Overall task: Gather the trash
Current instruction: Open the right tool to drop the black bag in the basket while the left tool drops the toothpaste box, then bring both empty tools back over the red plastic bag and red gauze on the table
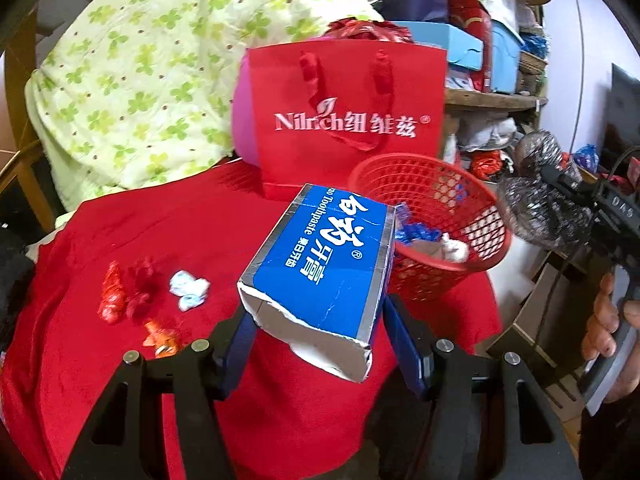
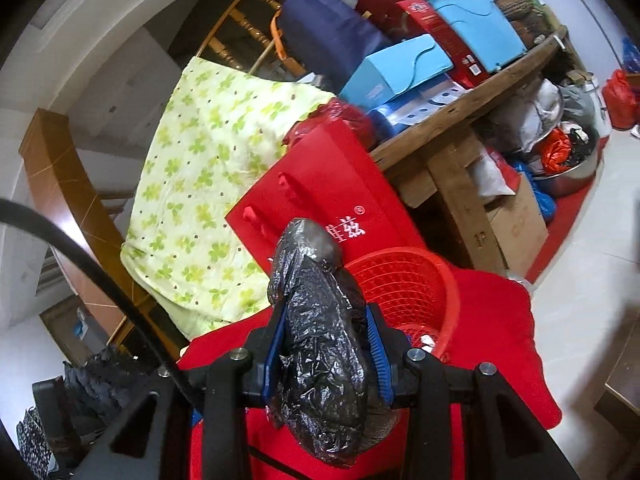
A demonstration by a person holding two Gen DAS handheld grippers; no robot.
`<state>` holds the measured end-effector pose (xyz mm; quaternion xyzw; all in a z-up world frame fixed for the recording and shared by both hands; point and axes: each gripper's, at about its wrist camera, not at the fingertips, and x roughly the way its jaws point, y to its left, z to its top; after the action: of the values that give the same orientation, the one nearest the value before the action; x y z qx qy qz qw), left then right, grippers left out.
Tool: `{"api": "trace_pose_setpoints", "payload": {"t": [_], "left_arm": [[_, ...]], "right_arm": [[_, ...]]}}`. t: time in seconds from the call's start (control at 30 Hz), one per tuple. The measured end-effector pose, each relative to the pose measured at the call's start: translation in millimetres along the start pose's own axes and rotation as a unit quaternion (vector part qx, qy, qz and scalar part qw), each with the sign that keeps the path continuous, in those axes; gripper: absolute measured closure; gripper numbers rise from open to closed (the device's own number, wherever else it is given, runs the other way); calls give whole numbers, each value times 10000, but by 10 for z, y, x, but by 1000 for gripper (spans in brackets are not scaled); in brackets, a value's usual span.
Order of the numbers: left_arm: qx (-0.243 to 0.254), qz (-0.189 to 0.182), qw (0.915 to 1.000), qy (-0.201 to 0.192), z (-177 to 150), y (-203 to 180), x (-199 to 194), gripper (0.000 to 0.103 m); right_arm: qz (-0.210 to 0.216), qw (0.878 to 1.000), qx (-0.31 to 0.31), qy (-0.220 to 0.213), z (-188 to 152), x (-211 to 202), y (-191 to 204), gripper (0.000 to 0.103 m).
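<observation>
Here, in the left wrist view, the left gripper (image 1: 320, 320) pinches a torn toothpaste box (image 1: 320, 264) beside the red mesh basket (image 1: 492, 216), ready for dropping; wrappers (image 1: 132, 292) await on the red cloth (image 1: 180, 224). From the right wrist, the right gripper (image 2: 328, 344) clamps a crumpled black plastic bag (image 2: 320, 340), aimed at that basket (image 2: 404, 280).

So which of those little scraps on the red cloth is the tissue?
Start at the red cloth and look left of the blue toothpaste box. Among the small scraps there, the tissue is the crumpled white one; its neighbours are red and orange wrappers.
</observation>
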<state>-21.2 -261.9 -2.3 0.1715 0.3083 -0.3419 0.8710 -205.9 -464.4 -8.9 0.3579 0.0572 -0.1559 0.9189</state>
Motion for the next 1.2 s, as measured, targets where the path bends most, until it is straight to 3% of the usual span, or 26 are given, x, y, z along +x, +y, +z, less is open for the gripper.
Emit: {"api": "trace_pose_setpoints", "payload": {"t": [0.27, 0.5, 0.57, 0.6, 0.63, 0.8, 1.0, 1.2], "left_arm": [[201, -554, 9982, -140, 307, -308, 197, 38], [0, -1372, 9903, -204, 696, -518, 600, 37], [8, -1471, 9890, -158, 750, -572, 722, 36], [2, -1480, 9889, -119, 762, -587, 776, 34], [-29, -1462, 9892, -65, 755, -586, 832, 33], [-65, -1384, 9903, 36, 514, -412, 802, 32], [65, -767, 9970, 89, -102, 76, 550, 32], [-638, 72, 9970, 424, -871, 908, 302, 32]], "right_arm": [[-184, 9998, 58, 11, 103, 166, -104, 61], [-360, 9990, 264, 58, 309, 565, -285, 60], [-320, 9986, 405, 146, 352, 728, -352, 55], [-299, 9982, 481, 207, 353, 790, -374, 44], [-273, 9980, 523, 243, 349, 825, -382, 34], [-213, 9986, 345, 344, 236, 826, -332, 32], [-138, 9996, -12, 261, 63, 555, -137, 32], [381, 9956, -833, 207, -78, 368, 484, 32]]}}
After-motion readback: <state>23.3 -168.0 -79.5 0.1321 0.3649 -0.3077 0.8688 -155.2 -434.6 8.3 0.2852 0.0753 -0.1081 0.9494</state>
